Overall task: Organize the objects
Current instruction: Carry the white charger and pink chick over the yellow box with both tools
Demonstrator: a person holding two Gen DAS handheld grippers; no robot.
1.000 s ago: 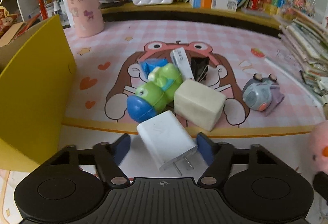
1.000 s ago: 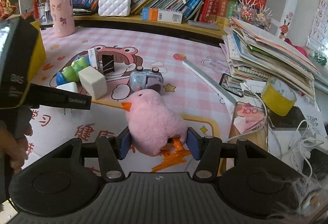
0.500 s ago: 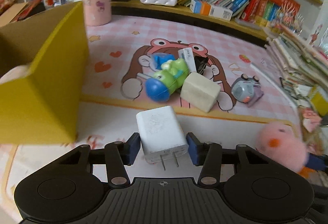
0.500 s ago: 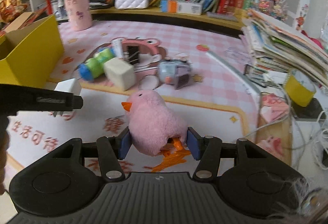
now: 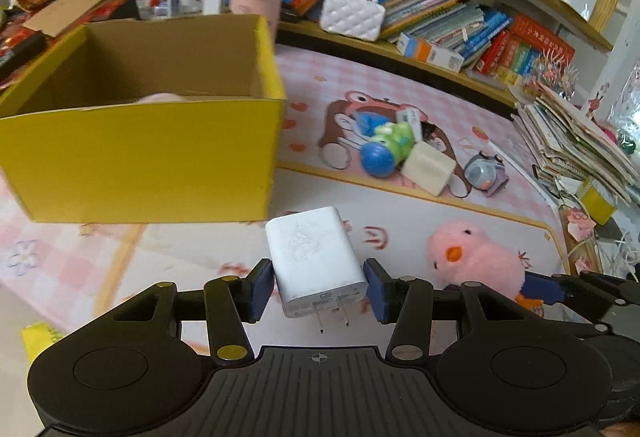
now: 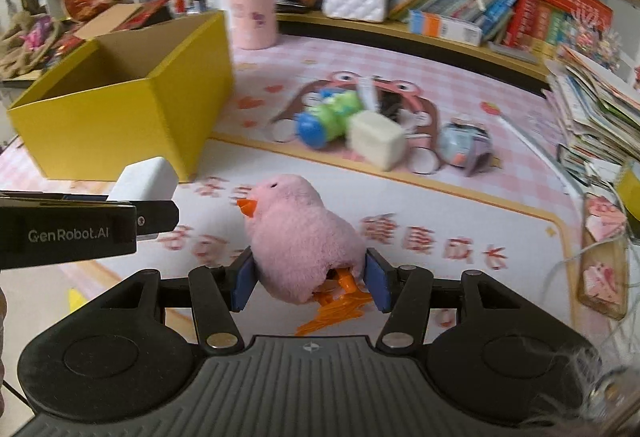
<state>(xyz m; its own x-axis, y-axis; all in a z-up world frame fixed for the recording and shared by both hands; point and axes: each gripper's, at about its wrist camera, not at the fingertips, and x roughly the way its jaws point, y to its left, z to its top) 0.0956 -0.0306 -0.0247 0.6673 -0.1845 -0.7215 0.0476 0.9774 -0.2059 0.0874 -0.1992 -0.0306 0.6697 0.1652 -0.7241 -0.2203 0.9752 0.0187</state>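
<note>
- My left gripper (image 5: 319, 287) had its blue pads clamped on the white charger plug (image 5: 316, 257), prongs aimed back at my camera; those jaws had just finished closing onto it, and it hung clear of the mat.
- From the right wrist view, only the far end of that charger (image 6: 145, 177) showed above the left gripper's (image 6: 158, 216) black arm; the rest was hidden behind it.
- My right gripper (image 6: 308, 283) was squeezed on the pink plush chick (image 6: 298, 237), orange beak pointing left, orange feet poking out underneath between the pads.
- In the left view the chick (image 5: 474, 257) sat at the right, and the right gripper's (image 5: 536, 287) fingers were partly cut off behind my own housing.
- The yellow cardboard box (image 5: 140, 157) stood open just ahead and left of the charger. Something pale pink (image 5: 160, 97) peeked over its near wall; too little showed for me to name it.
- Left on the pink cartoon mat (image 5: 400, 85), bunched together: a green-and-blue toy (image 5: 384, 147), a cream block (image 5: 428, 167) touching it, and small white and black items behind that I could not make out.
- A grey toy (image 5: 484, 173) sat just beside the block, apart from the bunch.
- Much of the right view was motion-blurred, the mat lettering unreadable.
- A sliver of a hand showed at the right view's far-left edge, mostly cut off.
</note>
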